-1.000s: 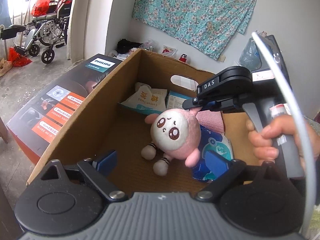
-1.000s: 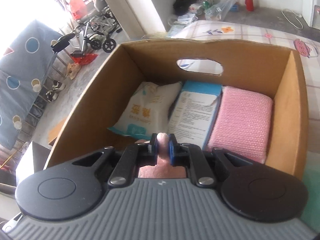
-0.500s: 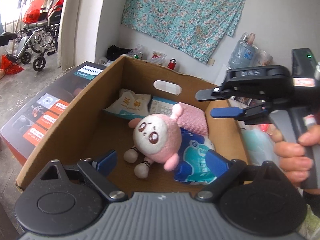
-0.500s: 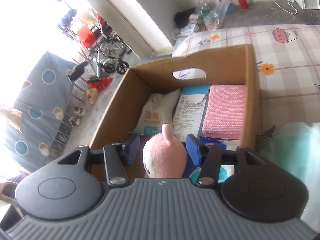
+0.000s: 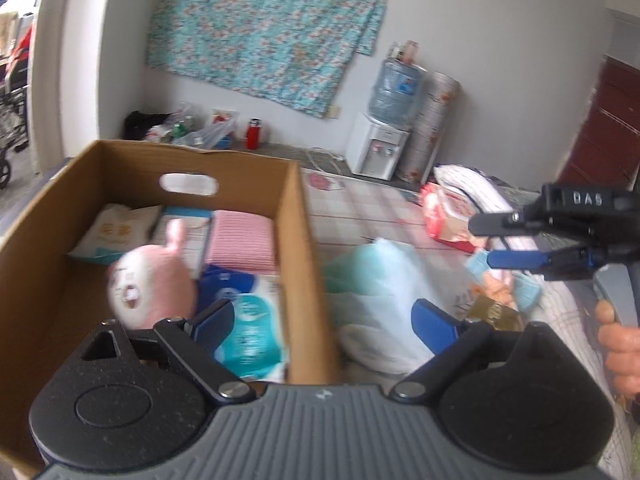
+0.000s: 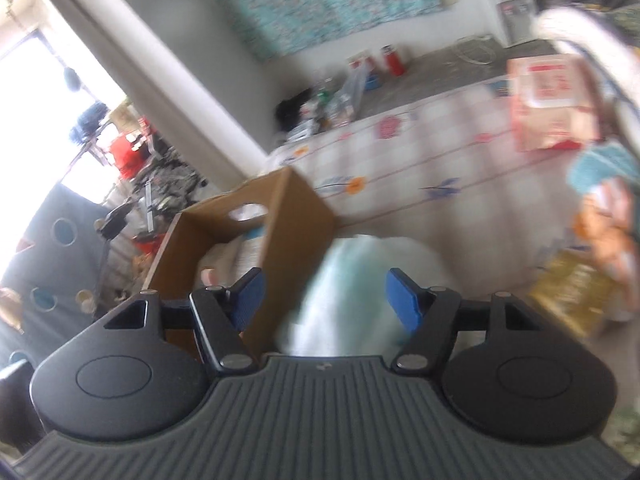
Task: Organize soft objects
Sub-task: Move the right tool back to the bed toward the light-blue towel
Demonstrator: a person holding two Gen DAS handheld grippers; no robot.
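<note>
The pink plush toy (image 5: 150, 288) lies inside the cardboard box (image 5: 296, 240), on top of a blue-and-white tissue pack (image 5: 252, 328) and in front of a pink towel (image 5: 240, 240). My left gripper (image 5: 322, 320) hangs open over the box's right wall with nothing between its pads. Off to the right, over the bed, my right gripper (image 5: 486, 242) is held by a hand; its jaws are opening and are empty. In the right wrist view the right gripper (image 6: 326, 298) hovers above a pale green-and-white plastic bag (image 6: 360, 280) lying beside the box (image 6: 280, 220).
White packets (image 5: 116, 232) line the box's back. On the checked bed cover (image 5: 360, 208) lie a red-pink packet (image 5: 448, 216), a yellow packet (image 6: 572, 292) and other soft items at the right. A water dispenser (image 5: 380, 148) stands by the far wall.
My right gripper let go of the plush toy's ear, opened, and swung out of the box to the right over the bed. The plush stays in the box. My left gripper also shifted right.
</note>
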